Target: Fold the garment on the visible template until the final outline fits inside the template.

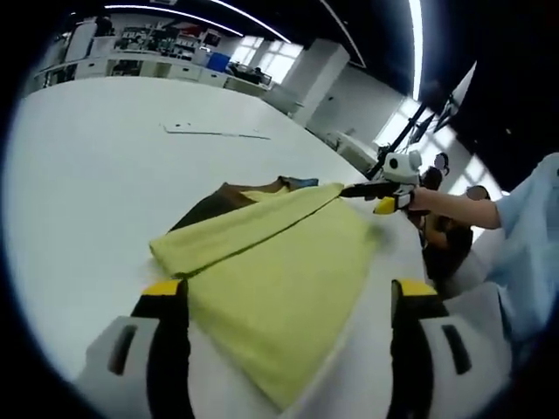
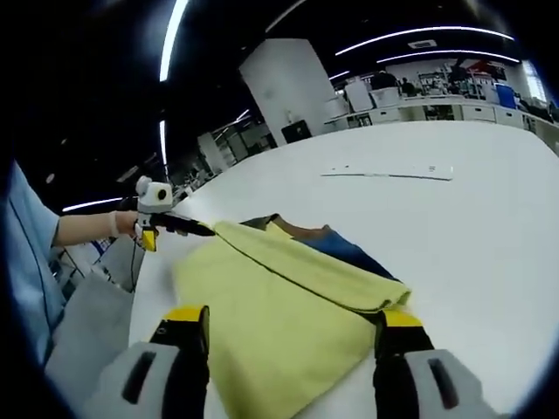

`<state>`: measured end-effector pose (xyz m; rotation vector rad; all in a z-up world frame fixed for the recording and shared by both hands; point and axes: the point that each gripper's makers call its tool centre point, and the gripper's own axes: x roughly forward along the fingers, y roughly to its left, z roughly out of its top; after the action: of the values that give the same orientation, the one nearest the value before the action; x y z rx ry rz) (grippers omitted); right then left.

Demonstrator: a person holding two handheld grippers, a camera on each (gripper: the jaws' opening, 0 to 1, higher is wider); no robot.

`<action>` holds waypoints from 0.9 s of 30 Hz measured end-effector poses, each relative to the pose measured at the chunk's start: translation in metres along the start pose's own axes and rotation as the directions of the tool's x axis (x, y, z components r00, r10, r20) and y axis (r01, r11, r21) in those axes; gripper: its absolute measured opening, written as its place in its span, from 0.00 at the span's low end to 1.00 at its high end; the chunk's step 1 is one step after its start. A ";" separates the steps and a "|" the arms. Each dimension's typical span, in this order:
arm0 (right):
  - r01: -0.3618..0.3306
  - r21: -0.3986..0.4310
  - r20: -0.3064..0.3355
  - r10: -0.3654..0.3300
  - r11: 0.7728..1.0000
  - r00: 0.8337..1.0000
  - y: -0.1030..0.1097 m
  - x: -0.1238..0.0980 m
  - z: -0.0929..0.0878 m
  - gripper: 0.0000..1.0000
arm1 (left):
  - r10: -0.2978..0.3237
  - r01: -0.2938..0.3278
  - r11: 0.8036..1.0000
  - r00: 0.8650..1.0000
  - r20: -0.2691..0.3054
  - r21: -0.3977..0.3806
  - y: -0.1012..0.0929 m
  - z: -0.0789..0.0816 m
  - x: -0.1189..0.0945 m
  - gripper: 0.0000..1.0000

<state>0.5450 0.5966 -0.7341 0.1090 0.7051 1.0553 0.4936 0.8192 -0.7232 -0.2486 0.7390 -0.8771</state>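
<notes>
Beyond garment (image 1: 279, 271), paper strip (image 1: 214, 132).

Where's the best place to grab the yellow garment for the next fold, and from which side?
Probably the free corner of the folded-over flap on the yellow garment. It lies doubled and raised at the garment's edge, with bare white table beside it. Come in low from that table side with the left gripper, whose fingers sit open near it.
</notes>
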 end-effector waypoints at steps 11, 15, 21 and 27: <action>0.006 0.005 0.010 -0.006 1.000 1.000 -0.003 0.004 0.004 0.78 | -0.004 0.004 1.000 1.000 -0.009 -0.013 0.000 0.000 0.002 0.92; 0.004 0.005 0.006 -0.004 1.000 1.000 -0.003 0.004 0.002 0.78 | 0.013 -0.013 1.000 0.999 -0.050 -0.006 0.001 -0.010 -0.003 0.93; 0.002 0.006 0.008 -0.002 1.000 1.000 -0.002 0.005 0.002 0.78 | 0.068 -0.068 0.998 0.998 -0.003 -0.013 0.018 0.000 -0.001 0.96; 0.001 0.005 0.011 -0.001 1.000 1.000 -0.001 0.003 0.003 0.78 | 0.047 -0.047 0.999 0.998 0.035 -0.024 0.013 0.009 0.005 0.94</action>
<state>0.5486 0.5994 -0.7340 0.1184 0.6978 1.0519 0.5093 0.8227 -0.7254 -0.2656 0.7197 -0.8179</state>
